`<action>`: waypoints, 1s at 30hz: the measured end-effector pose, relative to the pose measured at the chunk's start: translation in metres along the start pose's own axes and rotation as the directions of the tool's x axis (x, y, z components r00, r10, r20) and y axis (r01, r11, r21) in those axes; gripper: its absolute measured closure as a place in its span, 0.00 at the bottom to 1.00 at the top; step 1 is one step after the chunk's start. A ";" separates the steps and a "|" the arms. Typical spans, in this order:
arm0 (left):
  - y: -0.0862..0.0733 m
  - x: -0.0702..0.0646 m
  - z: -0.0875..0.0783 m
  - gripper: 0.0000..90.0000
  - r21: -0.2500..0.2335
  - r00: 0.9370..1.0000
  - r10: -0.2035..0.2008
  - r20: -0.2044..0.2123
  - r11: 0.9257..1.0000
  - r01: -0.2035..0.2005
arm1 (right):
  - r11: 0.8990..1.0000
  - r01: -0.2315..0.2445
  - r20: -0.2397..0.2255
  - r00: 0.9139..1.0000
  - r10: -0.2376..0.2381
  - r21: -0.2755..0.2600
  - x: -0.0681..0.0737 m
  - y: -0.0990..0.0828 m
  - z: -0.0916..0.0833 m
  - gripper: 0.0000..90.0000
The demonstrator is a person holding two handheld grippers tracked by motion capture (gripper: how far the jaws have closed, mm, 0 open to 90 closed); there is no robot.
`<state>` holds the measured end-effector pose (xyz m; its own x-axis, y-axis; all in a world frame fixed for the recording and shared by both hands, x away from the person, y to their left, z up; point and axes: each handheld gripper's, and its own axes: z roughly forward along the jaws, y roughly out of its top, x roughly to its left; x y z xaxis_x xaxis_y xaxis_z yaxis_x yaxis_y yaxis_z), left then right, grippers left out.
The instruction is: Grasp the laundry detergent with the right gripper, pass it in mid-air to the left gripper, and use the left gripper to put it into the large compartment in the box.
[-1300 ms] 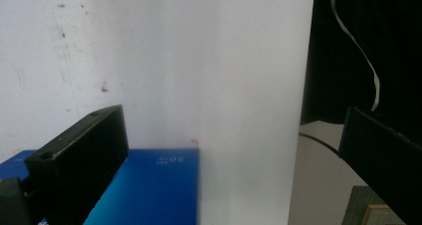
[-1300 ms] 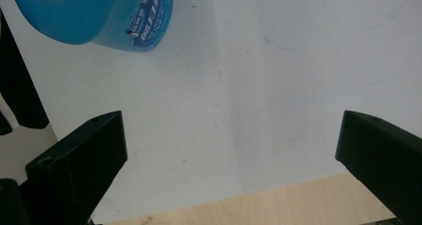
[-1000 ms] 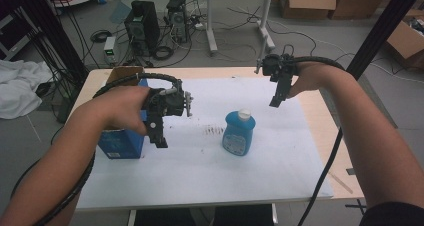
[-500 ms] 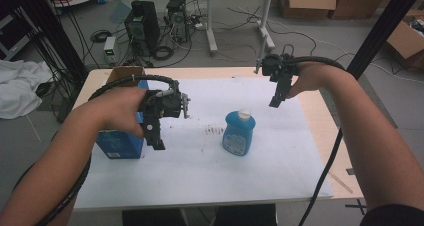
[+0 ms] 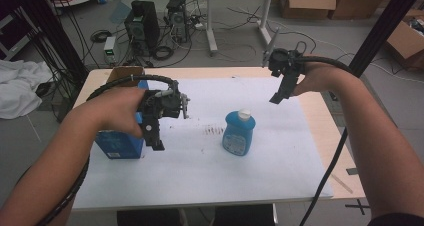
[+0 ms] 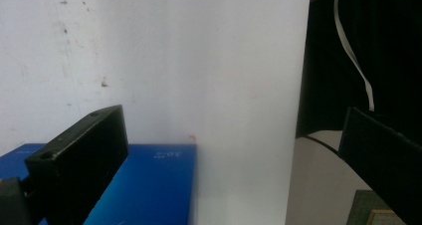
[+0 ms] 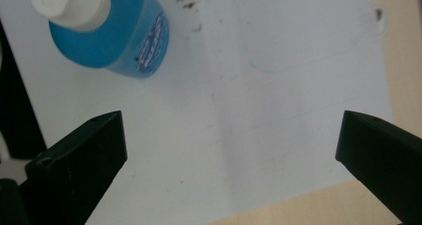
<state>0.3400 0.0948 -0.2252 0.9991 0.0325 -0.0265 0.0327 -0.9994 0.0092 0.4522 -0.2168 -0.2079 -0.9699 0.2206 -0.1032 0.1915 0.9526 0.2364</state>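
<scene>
A white sheet (image 5: 200, 176) covers most of the bench (image 5: 325, 131), leaving bare wood along the right and far edges. The blue bottle (image 5: 238, 133) with its white cap stands upright near the middle of the sheet, slightly toward the right, with faint reddish marks (image 5: 214, 131) just to its left. A blue box (image 5: 117, 143) stands close to the left edge of the sheet. The left gripper (image 5: 156, 145) hangs over the sheet just beside the box on its right, jaws spread wide with nothing between them; in the left gripper view the box's blue top (image 6: 149, 185) lies below the jaws. The right gripper (image 5: 276, 98) is held above the far right part of the sheet, well apart from the bottle, jaws likewise wide apart and empty; its own view looks down on the bottle (image 7: 117, 33) beyond the left jaw.
</scene>
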 end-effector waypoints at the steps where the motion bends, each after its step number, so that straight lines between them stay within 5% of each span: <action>1: 0.000 -0.001 0.000 0.00 -0.005 1.000 -0.001 -0.002 1.000 0.001 | 0.999 -0.011 0.007 1.000 0.011 -0.038 0.001 -0.003 -0.002 0.00; 2: 0.000 -0.001 0.000 0.00 -0.003 1.000 0.000 -0.003 1.000 0.000 | 0.993 -0.034 0.012 0.999 0.036 -0.114 0.002 -0.009 -0.005 0.00; 4: -0.001 -0.002 0.000 0.00 -0.004 1.000 0.002 -0.003 1.000 -0.002 | 0.988 -0.043 0.011 0.999 0.046 -0.151 0.004 -0.012 -0.006 0.00; 6: -0.001 -0.003 0.001 0.00 -0.004 1.000 0.004 -0.004 1.000 -0.004 | 0.962 -0.076 0.008 0.997 0.081 -0.262 0.009 -0.022 -0.007 0.00; 7: -0.001 -0.004 0.001 0.00 -0.007 1.000 0.005 -0.003 1.000 -0.005 | 0.962 -0.076 0.008 0.997 0.081 -0.262 0.009 -0.022 -0.007 0.00; 8: -0.002 -0.005 0.001 0.00 -0.004 1.000 0.007 -0.002 1.000 -0.007 | 0.932 -0.092 -0.003 0.995 0.097 -0.352 0.013 -0.029 -0.007 0.00; 9: -0.002 -0.005 0.001 0.00 -0.004 1.000 0.007 -0.002 1.000 -0.007 | 0.932 -0.092 -0.003 0.995 0.097 -0.352 0.013 -0.029 -0.007 0.00; 14: -0.004 -0.007 -0.001 0.00 -0.008 1.000 0.012 -0.009 1.000 -0.012 | 0.866 -0.115 0.009 0.991 0.137 -0.487 0.030 -0.046 -0.003 0.00; 15: -0.005 -0.007 -0.001 0.00 -0.012 1.000 0.011 -0.012 1.000 -0.011 | 0.842 -0.116 0.003 0.990 0.138 -0.527 0.037 -0.054 0.000 0.00; 16: -0.005 -0.008 -0.002 0.00 -0.012 1.000 0.013 -0.010 1.000 -0.013 | 0.842 -0.116 0.003 0.990 0.138 -0.527 0.037 -0.054 0.000 0.00; 19: -0.007 -0.009 -0.001 0.00 -0.018 1.000 0.016 -0.013 1.000 -0.017 | 0.808 -0.131 0.000 0.987 0.160 -0.575 0.048 -0.067 0.009 0.00; 22: -0.009 -0.010 -0.001 0.00 -0.022 1.000 0.017 -0.014 1.000 -0.017 | 0.765 -0.147 -0.004 0.983 0.186 -0.627 0.059 -0.082 0.021 0.00; 23: -0.009 -0.011 0.000 0.00 -0.025 1.000 0.019 -0.013 1.000 -0.019 | 0.738 -0.155 -0.004 0.979 0.202 -0.657 0.067 -0.093 0.032 0.00; 24: -0.010 -0.011 0.000 0.00 -0.029 1.000 0.022 -0.015 0.999 -0.022 | 0.738 -0.155 -0.004 0.979 0.202 -0.657 0.067 -0.093 0.032 0.00; 25: -0.010 -0.011 0.000 0.00 -0.029 1.000 0.017 -0.014 0.999 -0.017 | 0.715 -0.170 -0.015 0.976 0.218 -0.678 0.074 -0.102 0.044 0.00; 30: -0.012 -0.011 0.001 0.00 -0.031 1.000 0.020 -0.014 0.999 -0.020 | 0.690 -0.189 -0.045 0.974 0.221 -0.698 0.088 -0.113 0.071 0.00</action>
<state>0.3283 0.1068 -0.2259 0.9998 0.0129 -0.0126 0.0134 -0.9991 0.0412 0.3562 -0.2903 -0.3123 -0.9095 0.4157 -0.0045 0.2104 0.4696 0.8574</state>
